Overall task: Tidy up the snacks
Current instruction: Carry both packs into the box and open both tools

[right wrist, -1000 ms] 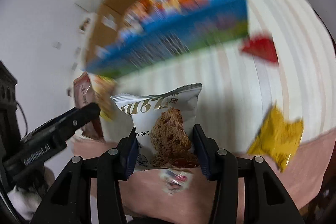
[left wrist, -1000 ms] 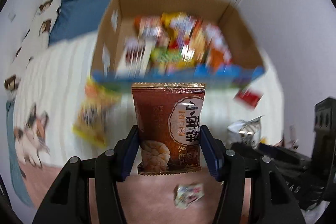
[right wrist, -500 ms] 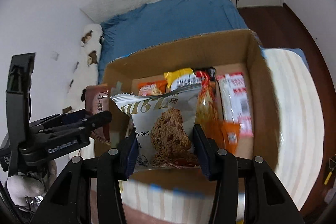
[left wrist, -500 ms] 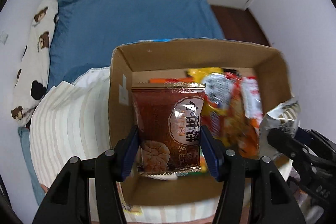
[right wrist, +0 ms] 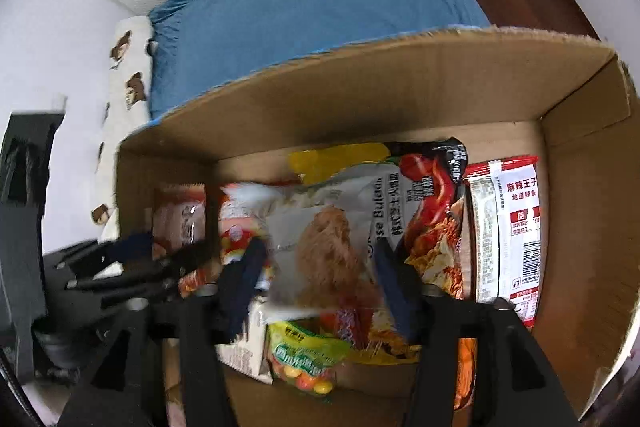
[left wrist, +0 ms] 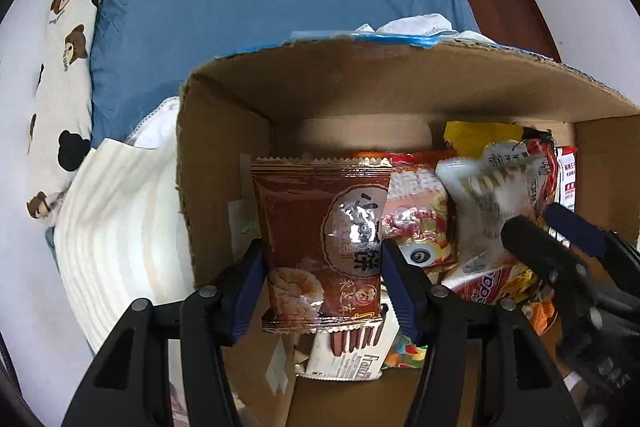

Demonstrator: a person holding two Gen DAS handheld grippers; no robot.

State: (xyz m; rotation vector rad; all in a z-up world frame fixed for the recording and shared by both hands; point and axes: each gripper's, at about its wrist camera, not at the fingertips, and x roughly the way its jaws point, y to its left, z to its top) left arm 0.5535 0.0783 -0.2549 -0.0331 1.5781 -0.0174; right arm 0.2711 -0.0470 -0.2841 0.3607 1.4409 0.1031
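Over the cardboard box, the left gripper is pinching a brown biscuit packet while the right gripper's jaws, just opening, are releasing the white oat-cookie packet among snacks beyond

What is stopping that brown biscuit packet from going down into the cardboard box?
Nothing visible blocks it. The brown biscuit packet hangs between the left gripper pads above the box's left end, where bare cardboard floor shows. Only a white wafer box lies just below it, and the other snacks are piled further right.
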